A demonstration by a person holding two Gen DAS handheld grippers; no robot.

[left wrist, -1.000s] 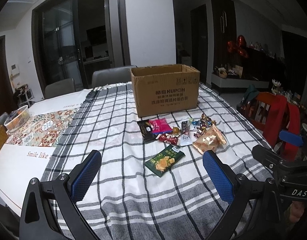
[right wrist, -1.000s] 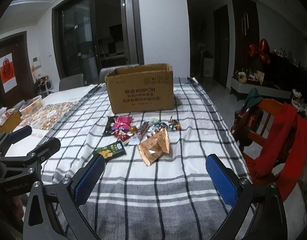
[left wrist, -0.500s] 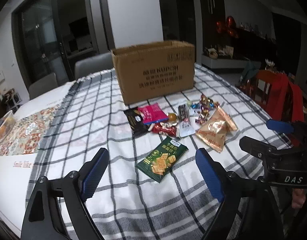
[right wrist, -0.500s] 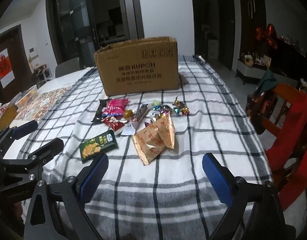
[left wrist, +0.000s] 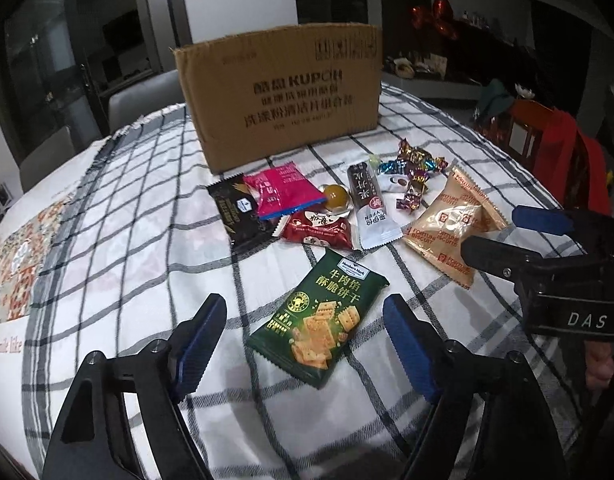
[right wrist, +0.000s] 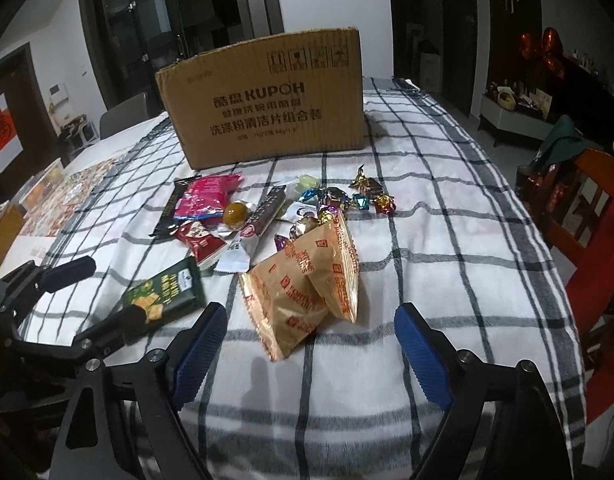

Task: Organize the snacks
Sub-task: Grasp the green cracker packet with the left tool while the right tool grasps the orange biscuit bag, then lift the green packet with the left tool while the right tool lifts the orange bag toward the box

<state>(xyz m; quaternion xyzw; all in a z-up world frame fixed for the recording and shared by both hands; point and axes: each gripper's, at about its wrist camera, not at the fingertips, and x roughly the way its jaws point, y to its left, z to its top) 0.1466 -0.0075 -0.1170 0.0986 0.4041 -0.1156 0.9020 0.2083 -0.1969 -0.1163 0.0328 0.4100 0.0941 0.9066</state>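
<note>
We see the left gripper [left wrist: 305, 338] with its jaws spread wide and holding nothing, hanging above the checked cloth [left wrist: 147, 208] on the worktop. The green cracker packet [left wrist: 319, 322] lies flat between the blue pads [left wrist: 199, 330], apart from both. The right gripper [right wrist: 309, 346] is likewise released, jaws wide and bare, with the near corner of the tan biscuit bag [right wrist: 303, 288] lying just ahead, between the pads but touching neither.

Beyond the green packet sit the other snacks in a loose cluster: a red packet [left wrist: 317, 230], a pink packet [left wrist: 281, 190] overlapping a black packet [left wrist: 237, 212], a round yellow jelly cup [left wrist: 334, 194], a brown-and-white bar [left wrist: 369, 204], and a scatter of foil-wrapped candies [left wrist: 415, 166]. Behind them all stands the cardboard box [left wrist: 279, 96], upright on the cloth; we cannot see into it. A red chair [right wrist: 587, 216] stands off the worktop's right edge.
</note>
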